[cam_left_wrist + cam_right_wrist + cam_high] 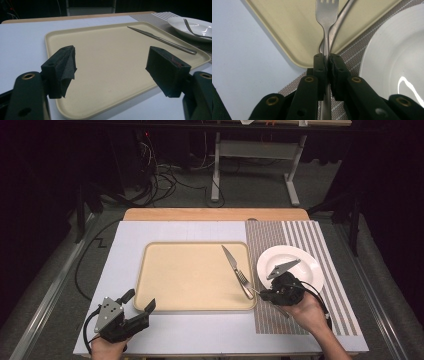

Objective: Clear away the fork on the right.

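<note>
A metal fork (326, 15) is pinched by its handle in my right gripper (326, 58), tines pointing out over the near right corner of the beige tray (294, 30). A table knife (235, 267) lies on the tray's right side, its handle (339, 22) right beside the fork. In the high view my right gripper (263, 295) sits between the tray (190, 277) and the white plate (295, 260). My left gripper (140, 301) rests at the tray's near left corner, open and empty (112, 67). The left gripper view has a fork-shaped piece (193, 30) lying in the plate (180, 23).
A striped placemat (300, 235) lies under the plate on the white table cover (125, 245). A wooden table edge (215, 214) runs along the back. Beyond it are the floor, cables and a desk frame (220, 165).
</note>
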The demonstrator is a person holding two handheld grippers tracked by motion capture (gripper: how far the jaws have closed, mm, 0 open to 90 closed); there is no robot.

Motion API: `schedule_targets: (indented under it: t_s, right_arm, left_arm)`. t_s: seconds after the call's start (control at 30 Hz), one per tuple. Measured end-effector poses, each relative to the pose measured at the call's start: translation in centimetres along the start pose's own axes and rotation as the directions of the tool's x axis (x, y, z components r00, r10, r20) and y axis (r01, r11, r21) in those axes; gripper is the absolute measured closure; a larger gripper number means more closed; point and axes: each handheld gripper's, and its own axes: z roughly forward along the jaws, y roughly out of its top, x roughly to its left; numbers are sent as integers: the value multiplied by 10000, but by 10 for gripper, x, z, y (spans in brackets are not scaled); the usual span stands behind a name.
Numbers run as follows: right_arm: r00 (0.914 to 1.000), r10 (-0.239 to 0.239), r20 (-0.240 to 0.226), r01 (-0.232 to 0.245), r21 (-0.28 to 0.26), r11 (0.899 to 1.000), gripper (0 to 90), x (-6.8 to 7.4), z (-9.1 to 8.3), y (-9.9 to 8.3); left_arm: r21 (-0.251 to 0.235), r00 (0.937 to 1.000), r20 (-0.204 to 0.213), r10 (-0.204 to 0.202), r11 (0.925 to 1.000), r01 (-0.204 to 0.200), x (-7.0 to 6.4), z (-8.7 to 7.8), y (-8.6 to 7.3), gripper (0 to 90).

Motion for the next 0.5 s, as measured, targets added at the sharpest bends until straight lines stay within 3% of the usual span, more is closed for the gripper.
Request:
schedule_targets:
  t_s: [0.5]
  right_arm:
    - [9995,223,-213,-220,132,9997,850,-3,16,35]
  left_arm:
    - [13,10000,18,9,10000,-9,0,0,0,248]
